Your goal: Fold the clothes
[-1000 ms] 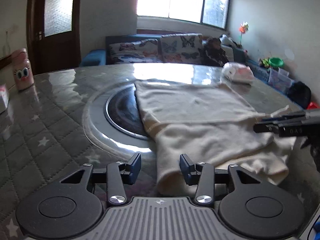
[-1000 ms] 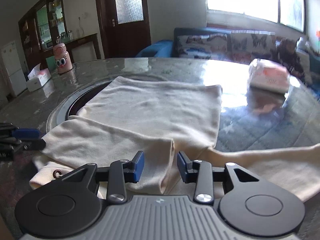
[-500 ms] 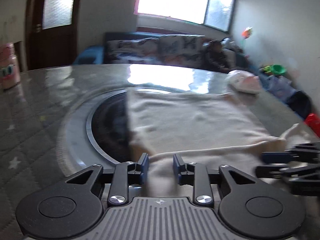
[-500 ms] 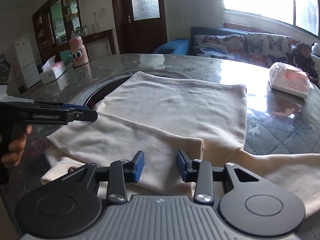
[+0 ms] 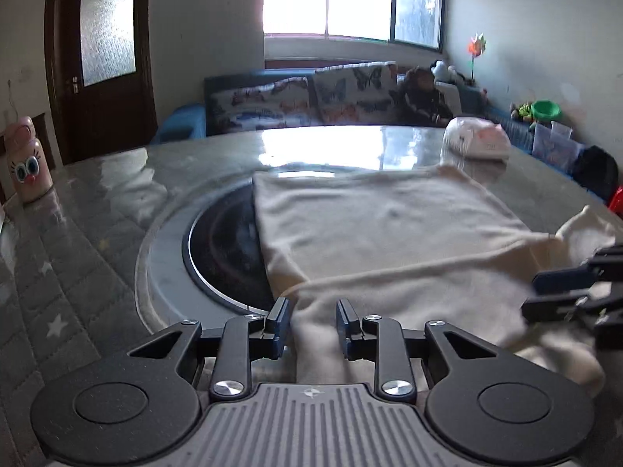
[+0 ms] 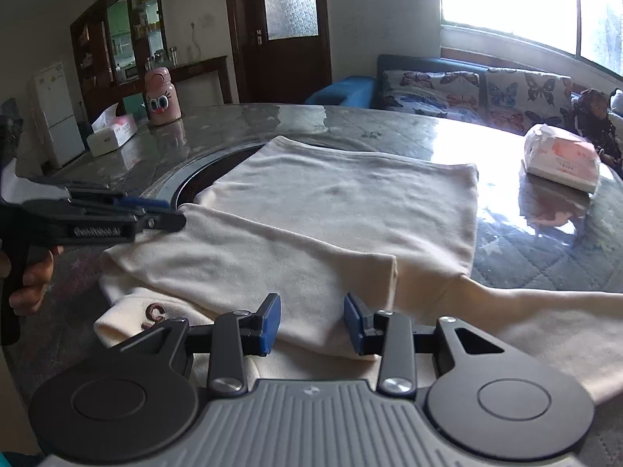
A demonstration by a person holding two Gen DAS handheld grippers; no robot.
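Only writing I can pick out: raised lettering along the side of the left gripper [image 6: 171, 216] as seen from the right camera, too soft to read properly, and a brown embroidered "S"-looking mark on the near-left flap of the cream long-sleeved knit top [image 6: 338, 214], just left of my right gripper [image 6: 311, 321]. The white-and-pink tissue box [image 6: 113, 134] and the soft white-and-pink plastic pack [image 6: 560, 159] both have print, but it's too small to make out.

Around the claws: the pink cartoon-eyed bottle [image 6: 161, 97] sits far ahead-left of the right gripper, tissue box beside it; the plastic pack is far ahead-right. The dark round glass inset [image 5: 226, 257] in the grey quilted star-pattern table cover [image 5: 70, 272] lies just ahead-left of the left gripper [image 5: 313, 323], partly under the top. Butterfly-print sofa [image 6: 479, 93] sits beyond the table.

The top lies flat ahead of both claws, one sleeve folded across the body, the other trailing off to the right of the right gripper. A little wrinkled, otherwise smooth.

Left gripper: jaws partly apart, the top's folded edge running between them, not pinched as far as I can see. Right gripper: jaws wide, folded fabric lying between and under them, nothing clamped.
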